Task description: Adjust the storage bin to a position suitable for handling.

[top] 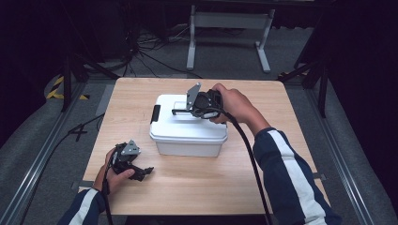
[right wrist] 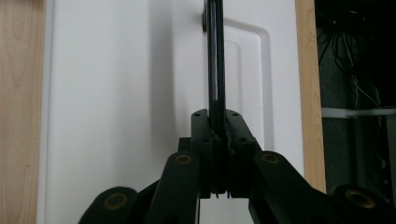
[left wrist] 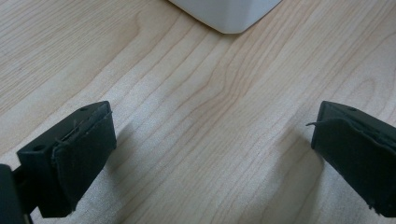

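White box (top: 187, 136) sits mid tabletop (top: 291, 117), black latch on its left end. Right claw (right wrist: 217, 128) over the lid, clenched on the box's thin black handle (right wrist: 215, 56), which stands up off the lid. Left claw (left wrist: 210, 154) released, jaws wide, low over bare wood at near left, apart from the box.

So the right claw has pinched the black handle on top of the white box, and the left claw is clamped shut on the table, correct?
Not quite. The left claw is open: the left gripper view shows its jaws wide apart over bare wooden table, holding nothing. The rest is right: the right claw is shut on the black handle atop the white box.
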`<state>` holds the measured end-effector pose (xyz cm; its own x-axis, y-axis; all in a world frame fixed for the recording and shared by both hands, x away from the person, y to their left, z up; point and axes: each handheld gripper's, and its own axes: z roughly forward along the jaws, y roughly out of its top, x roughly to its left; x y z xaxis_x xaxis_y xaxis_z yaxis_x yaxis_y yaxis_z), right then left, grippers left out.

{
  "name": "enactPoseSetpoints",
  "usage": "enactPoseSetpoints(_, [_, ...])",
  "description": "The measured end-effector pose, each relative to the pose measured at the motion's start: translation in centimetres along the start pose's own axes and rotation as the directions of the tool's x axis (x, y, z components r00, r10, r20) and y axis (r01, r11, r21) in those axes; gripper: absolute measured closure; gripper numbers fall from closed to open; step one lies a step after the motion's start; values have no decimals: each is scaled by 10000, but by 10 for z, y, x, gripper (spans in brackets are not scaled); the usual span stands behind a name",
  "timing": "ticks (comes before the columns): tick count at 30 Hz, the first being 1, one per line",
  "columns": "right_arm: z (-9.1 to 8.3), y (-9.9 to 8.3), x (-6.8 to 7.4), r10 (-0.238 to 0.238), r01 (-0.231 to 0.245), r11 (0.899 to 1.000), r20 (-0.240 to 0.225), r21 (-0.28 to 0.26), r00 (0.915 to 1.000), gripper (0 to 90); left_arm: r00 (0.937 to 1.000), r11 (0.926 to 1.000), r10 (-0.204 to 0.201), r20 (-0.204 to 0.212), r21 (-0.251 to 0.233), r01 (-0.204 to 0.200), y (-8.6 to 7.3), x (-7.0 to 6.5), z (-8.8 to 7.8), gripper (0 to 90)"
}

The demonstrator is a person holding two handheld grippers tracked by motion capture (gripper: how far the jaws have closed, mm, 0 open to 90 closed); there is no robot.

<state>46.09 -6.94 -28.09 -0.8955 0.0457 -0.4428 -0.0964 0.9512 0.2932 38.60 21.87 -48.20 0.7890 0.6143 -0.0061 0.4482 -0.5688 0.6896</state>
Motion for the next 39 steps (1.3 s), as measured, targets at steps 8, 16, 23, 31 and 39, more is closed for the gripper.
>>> enactPoseSetpoints(8, [-3,-1,-2,9,-8,9998,18,-192,10000,849,10000,10000,-7,6,7,7,0,0,0,4])
enactPoseSetpoints(16, [-11,-3,-3,145,-135,9984,173,-549,9997,848,10000,10000,-38,-6,0,38,0,0,0,4])
enactPoseSetpoints(23, [-20,-8,-5,141,-123,9978,273,-649,9995,848,10000,10000,-41,-4,-1,41,0,0,0,4])
enactPoseSetpoints(31, [-30,-15,-4,45,9,9963,625,-862,9980,848,10000,10000,-34,17,61,34,0,0,-1,4])
enactPoseSetpoints(39, [-42,-28,-4,253,-180,9954,778,-937,9966,848,10000,10000,-69,22,57,69,0,-1,-1,4])
